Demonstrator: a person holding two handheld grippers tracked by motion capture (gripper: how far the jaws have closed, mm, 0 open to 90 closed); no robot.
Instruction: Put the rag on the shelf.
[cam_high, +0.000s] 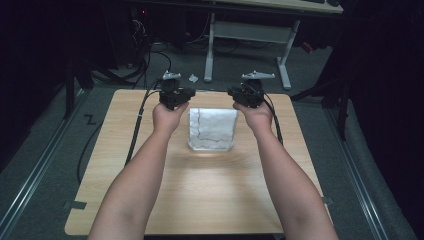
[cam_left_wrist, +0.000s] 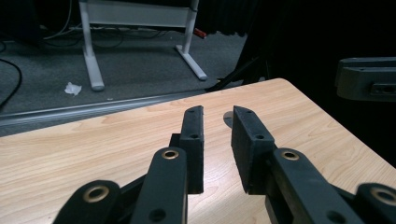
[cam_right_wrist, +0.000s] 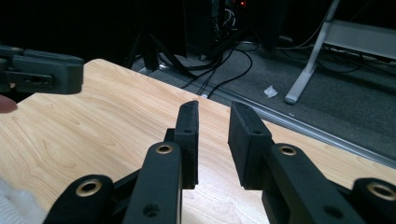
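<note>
Presently both the left gripper (cam_high: 181, 98) and right gripper (cam_high: 238, 96) hover released beside the folded cloth's (cam_high: 212, 129) far corners; each should descend squarely, pinching one corner against the counter (cam_high: 210, 200).

Table (cam_high: 150, 150) pale wood, smooth — cloth (cam_high: 212, 129) white, crinkly; claw pads (cam_left_wrist: 252, 140) matt blk.

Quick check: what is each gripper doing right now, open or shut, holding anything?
Left gripper: open, holding nothing, over the wooden table.
Right gripper: open, holding nothing, beside the white folded cloth.
</note>
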